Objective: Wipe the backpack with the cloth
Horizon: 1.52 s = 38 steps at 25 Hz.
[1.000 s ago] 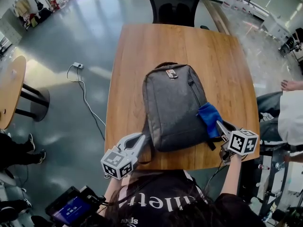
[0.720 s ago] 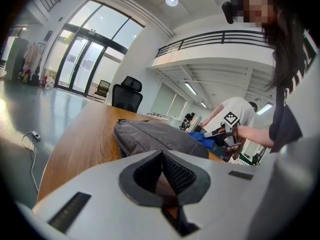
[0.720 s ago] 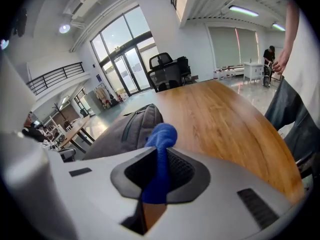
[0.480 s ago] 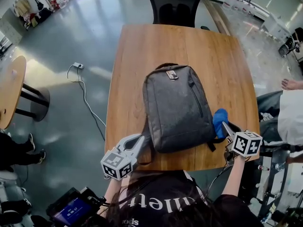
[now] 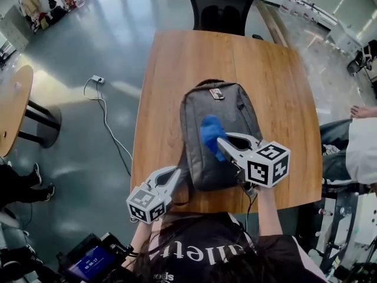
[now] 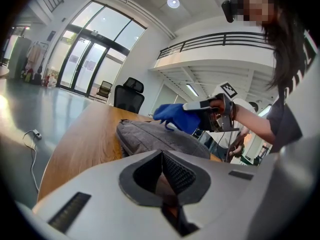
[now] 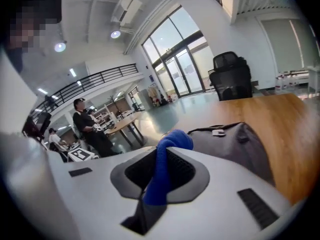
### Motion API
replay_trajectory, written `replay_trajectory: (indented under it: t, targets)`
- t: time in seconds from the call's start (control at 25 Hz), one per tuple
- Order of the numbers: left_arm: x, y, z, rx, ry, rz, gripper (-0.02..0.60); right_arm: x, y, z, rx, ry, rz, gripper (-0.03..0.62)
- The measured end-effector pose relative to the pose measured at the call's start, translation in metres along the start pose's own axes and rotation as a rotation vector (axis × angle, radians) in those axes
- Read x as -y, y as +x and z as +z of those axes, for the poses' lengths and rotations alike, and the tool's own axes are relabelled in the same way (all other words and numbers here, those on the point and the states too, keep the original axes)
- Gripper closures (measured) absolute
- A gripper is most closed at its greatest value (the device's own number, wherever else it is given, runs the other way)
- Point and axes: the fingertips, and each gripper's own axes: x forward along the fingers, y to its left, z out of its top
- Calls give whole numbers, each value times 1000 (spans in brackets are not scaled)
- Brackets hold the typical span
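Centre frame, the grey fabric backpack [image 5: 219, 108] lies on the rectangular wooden table [image 5: 177, 63]; the right gripper [image 5: 225, 144], clamped on the crumpled blue cloth [image 5: 210, 132], sits over its middle; the left gripper [image 5: 175, 174], jaws together, is at its lower-left corner.

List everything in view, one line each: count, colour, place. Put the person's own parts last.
backpack: one, grey, lying flat on the table, towards its near edge
cloth: one, blue, over the backpack, clamped in the right gripper
table: one, brown wood, centre of the head view
chair: one, black, at the table's far end
round table: one, wood top on a dark base, at the left edge
cable: one, pale, on the floor left of the table
other person: one, pale top, at the right edge
screen device: one, dark with a lit screen, bottom left
left gripper: one, grey, jaws together, at the backpack's near left corner
right gripper: one, grey, shut on the cloth
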Motion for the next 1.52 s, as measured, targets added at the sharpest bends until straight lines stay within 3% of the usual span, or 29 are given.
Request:
replay_trajectory:
  t: [0.2, 0.32, 0.48, 0.96, 1.24, 1.52]
  targets:
    - [-4, -5, -4, 10, -7, 18, 578, -37, 67, -29, -133, -47, 99, 531]
    - [-5, -9, -4, 15, -13, 32, 578, -30, 74, -40, -178, -62, 76, 531]
    - [-7, -12, -6, 15, -18, 40, 578, -5, 54, -37, -158, -26, 33, 531]
    - [1, 2, -4, -12, 1, -18, 578, 109, -39, -29, -49, 107, -202, 531]
    - [0, 2, -6, -26, 5, -18, 578, 165, -85, -48, -14, 199, -330, 531]
    - [-3, 1, -6, -30, 2, -5, 578, 206, -113, -83, -48, 296, -419, 531]
